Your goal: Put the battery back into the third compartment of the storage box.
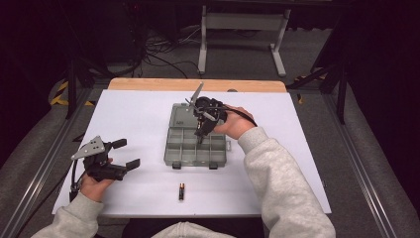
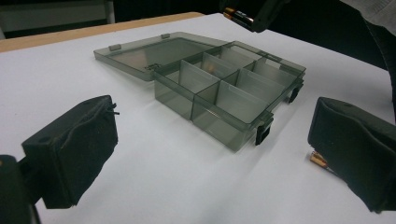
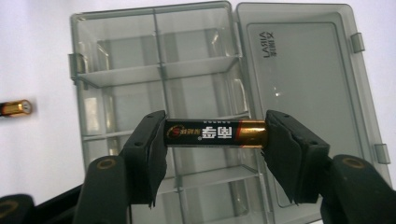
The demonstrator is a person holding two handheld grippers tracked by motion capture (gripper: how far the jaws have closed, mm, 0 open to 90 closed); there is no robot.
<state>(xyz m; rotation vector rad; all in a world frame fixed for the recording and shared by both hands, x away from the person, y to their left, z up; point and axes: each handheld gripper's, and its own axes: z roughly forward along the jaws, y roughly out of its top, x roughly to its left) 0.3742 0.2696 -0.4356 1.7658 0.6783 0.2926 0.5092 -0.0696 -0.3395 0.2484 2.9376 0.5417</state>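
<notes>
Above the open compartment box [image 3: 159,93], the battery [image 3: 215,133] sits end to end between the two black pads of the right gripper [image 3: 215,140], which is clamped on it, one pad on each end, the copper-coloured end toward the lid side. In the high view the right gripper [image 1: 204,130] points down over the middle of the grey box [image 1: 195,144], the hand behind it on the far-right side. The box is a smoky transparent organiser split by dividers into several compartments; its lid [image 3: 299,93] lies folded back flat on the white table sheet [image 1: 138,119], joined at the hinge, with two clasps on the front edge. A second battery [image 1: 182,191] lies on the sheet just in front of the box, apart from it, toward the person. The left gripper [image 1: 124,153] rests well left of the box, its jaws spread wide with nothing between them, pointing toward the box.
</notes>
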